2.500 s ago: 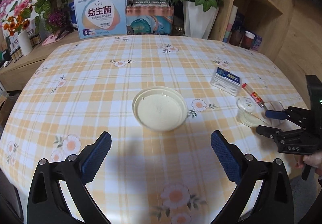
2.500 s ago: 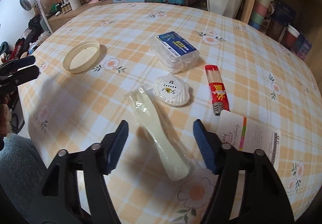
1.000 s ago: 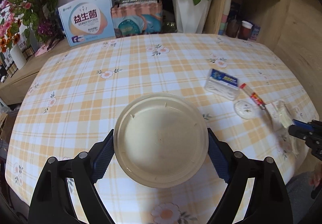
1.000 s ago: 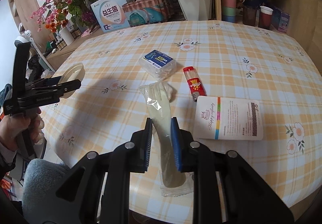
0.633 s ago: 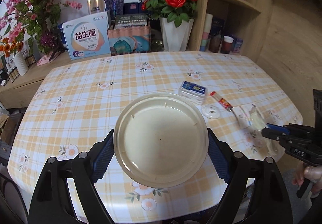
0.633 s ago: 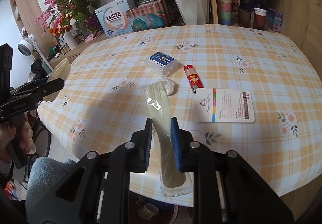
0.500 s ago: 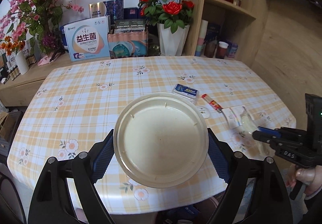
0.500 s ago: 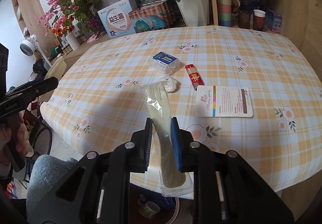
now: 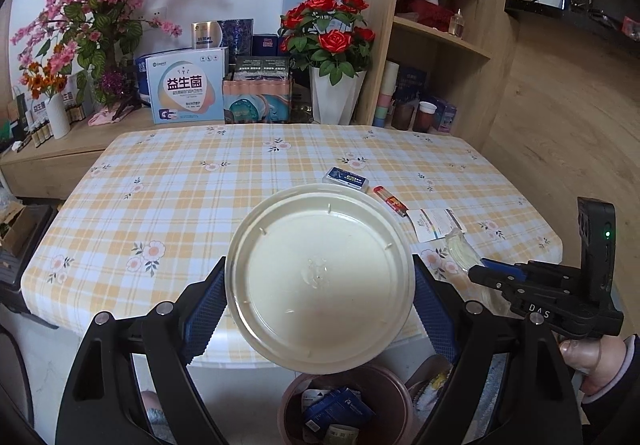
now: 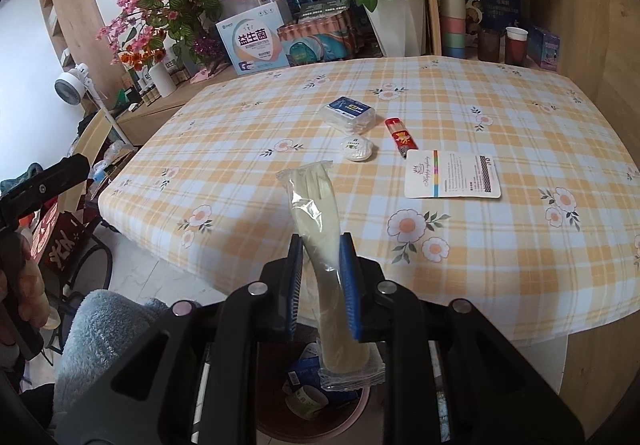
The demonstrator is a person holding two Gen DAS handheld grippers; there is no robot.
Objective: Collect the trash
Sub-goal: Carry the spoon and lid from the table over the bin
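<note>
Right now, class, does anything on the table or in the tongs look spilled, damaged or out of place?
Nothing stands out. The round lid sits flat in the left tongs, the wrapped fork is pinched in the right tongs, and nothing has spilled on the tablecloth.

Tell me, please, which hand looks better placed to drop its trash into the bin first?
Probably the right. The right gripper holds the wrapped fork with its lower end directly above the bin. The left gripper's lid hangs mostly over the table edge.
</note>
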